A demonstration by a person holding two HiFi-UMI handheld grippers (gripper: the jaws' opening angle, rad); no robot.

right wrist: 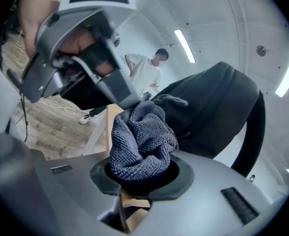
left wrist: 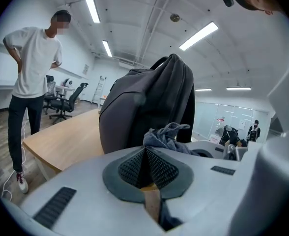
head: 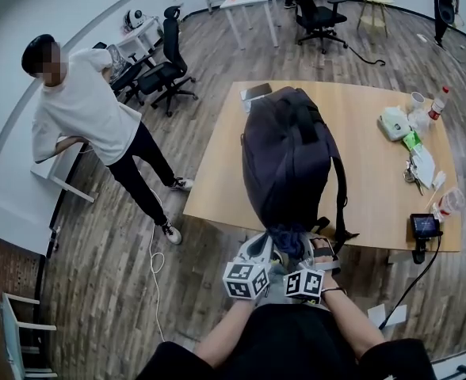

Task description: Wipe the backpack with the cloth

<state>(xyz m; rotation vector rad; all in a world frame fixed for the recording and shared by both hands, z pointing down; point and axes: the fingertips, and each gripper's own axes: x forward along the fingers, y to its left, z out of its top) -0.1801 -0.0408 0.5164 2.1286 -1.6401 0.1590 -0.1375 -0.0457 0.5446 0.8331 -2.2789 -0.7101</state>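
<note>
The right gripper [right wrist: 142, 173] is pinching the cloth [right wrist: 142, 139] beside the backpack [head: 284, 157]; the left gripper [left wrist: 147, 168] is pressing its jaws together on nothing; rubbing softly while steadying the backpack is looking best.

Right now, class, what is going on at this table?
A person holds a gripper in each hand at the near end of a dark backpack on a wooden table. The right gripper is clamped on a bunched grey-blue cloth close by the backpack; the left gripper is shut and empty beside it. Someone in a white shirt stands nearby.
</note>
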